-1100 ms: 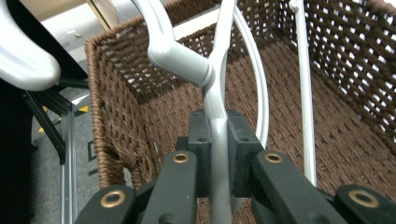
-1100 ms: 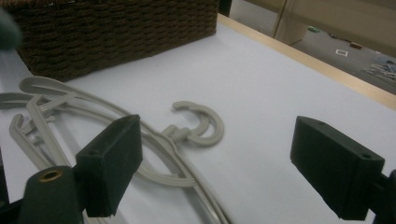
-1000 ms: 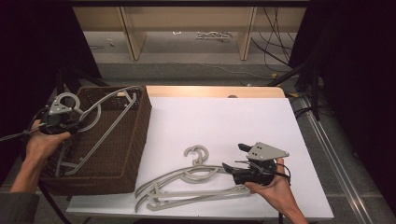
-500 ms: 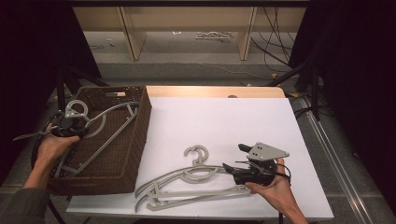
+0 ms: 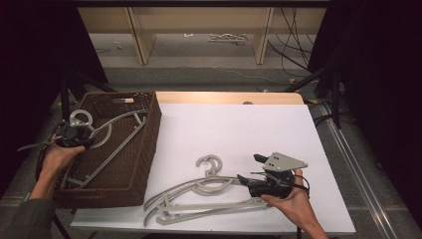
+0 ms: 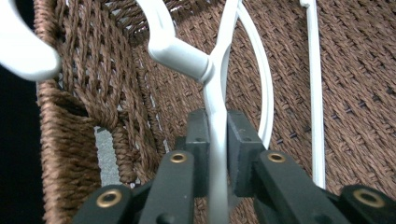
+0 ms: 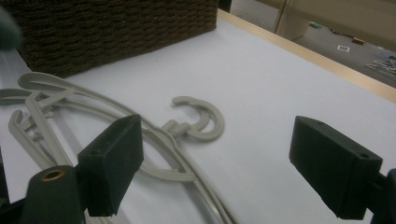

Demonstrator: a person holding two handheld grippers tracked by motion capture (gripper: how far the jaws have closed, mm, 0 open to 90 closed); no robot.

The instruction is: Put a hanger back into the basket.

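A white hanger point(image 5: 113, 123) lies slanted inside the brown wicker basket point(image 5: 151, 130), with its hook point(image 5: 79, 118) over the basket's left rim. My left gripper point(image 5: 69, 135) is at that rim. In the left gripper view its pads point(image 6: 198, 140) sit on both sides of the hanger's arm point(image 6: 217, 100), just below the neck. The jaws have just been opening slightly and the arm is still between them. My right gripper point(image 5: 248, 168) rests open on the white table, with its jaws wide apart point(image 7: 215, 140). They point at grey hangers point(image 5: 209, 186) lying flat, hook point(image 7: 201, 122) toward the middle.
The basket takes up the table's left side, and its wall point(image 7: 116, 28) rises behind the grey hangers. The white table top point(image 5: 239, 124) has a wooden far edge point(image 5: 229, 97). Shelving and cables lie on the floor beyond it.
My left hand has lowered the white hanger deeper into the basket, and the hanger now lies flatter. The right hand and the grey hangers have not moved.
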